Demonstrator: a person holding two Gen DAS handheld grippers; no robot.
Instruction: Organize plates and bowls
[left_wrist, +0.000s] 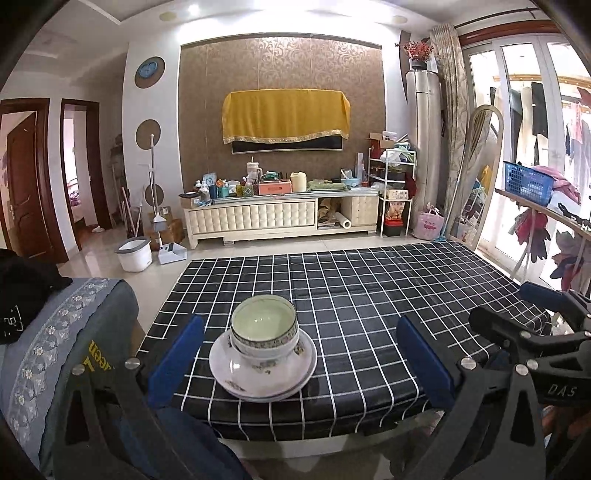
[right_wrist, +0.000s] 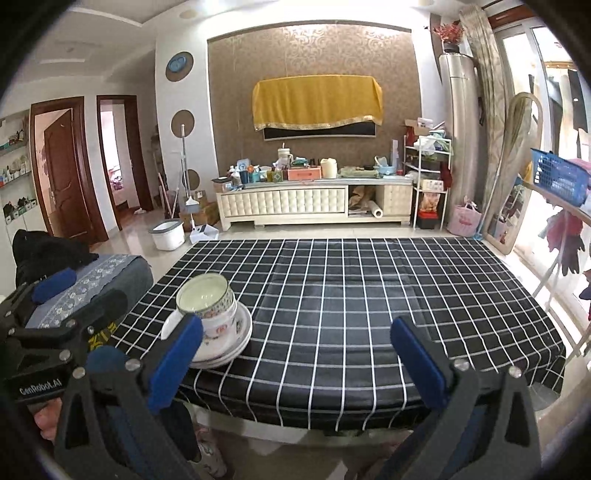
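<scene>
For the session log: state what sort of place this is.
Probably a home living room: a cream tufted TV cabinet under a yellow-draped wall screen, and a table with a black white-gridded cloth.

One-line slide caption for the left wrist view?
Open left gripper faces stacked bowls on plates, checked tablecloth.

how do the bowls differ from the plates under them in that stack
The bowls are deep with tall walls; the plates are shallow and flat. The bowls are narrower, so the plates' rims stick out all round. The bowls sit on top, the plates on the checked tablecloth. Both are white with floral decoration.
</scene>
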